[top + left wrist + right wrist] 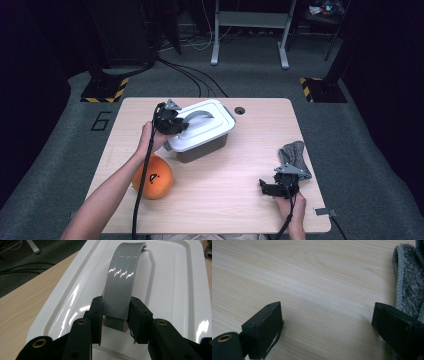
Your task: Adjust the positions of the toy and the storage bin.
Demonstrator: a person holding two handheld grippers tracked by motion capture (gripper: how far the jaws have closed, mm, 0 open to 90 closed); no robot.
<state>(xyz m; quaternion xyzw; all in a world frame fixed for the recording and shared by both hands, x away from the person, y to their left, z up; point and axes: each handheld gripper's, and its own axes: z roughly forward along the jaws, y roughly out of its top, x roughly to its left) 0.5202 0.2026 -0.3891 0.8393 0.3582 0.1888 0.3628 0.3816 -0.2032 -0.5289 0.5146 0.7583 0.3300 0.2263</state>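
A dark storage box (202,148) with a white lid (215,131) stands at the table's middle left. A grey arched handle (197,117) crosses the lid. My left gripper (176,123) is shut on the near end of that grey handle (120,287), with one black jaw on each side of it above the glossy lid (175,290). My right gripper (269,188) hovers low at the front right, open, with bare wood between its jaws (327,322). A grey fuzzy cloth (296,156) lies just behind it, and its edge (409,285) runs beside the right jaw.
An orange ball (153,176) rests at the front left beside the left forearm. The wooden table (230,200) has a small round hole (239,110) at the back. Cables, stands and a desk frame occupy the dark floor beyond.
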